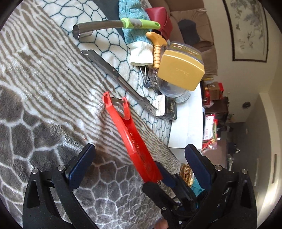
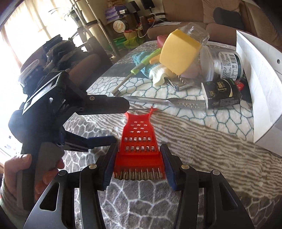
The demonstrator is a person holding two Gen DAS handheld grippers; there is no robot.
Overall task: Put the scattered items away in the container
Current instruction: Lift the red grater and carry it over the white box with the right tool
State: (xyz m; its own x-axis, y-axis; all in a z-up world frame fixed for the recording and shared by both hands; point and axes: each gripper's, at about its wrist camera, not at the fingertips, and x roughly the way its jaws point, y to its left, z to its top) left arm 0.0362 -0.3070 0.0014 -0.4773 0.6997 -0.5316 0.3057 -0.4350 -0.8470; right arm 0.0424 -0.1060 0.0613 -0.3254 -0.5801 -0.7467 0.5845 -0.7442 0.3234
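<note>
Low in the right wrist view, the right gripper (image 2: pixel 139 167) pinches the near end of a red grater (image 2: pixel 138 142) between its fingers. The left gripper (image 1: pixel 139 158), fingers spread wide, holds nothing. The grater lies mid-frame on a patterned fleece blanket (image 2: pixel 202 141). A white container (image 2: pixel 260 91) stands at right; a brown sofa (image 2: pixel 193 10) lines the top.

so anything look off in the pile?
Yes: the clear jar with the yellow lid lies tipped on its side atop the clutter, leaning against the round tub. Nothing looks spilled.
</note>
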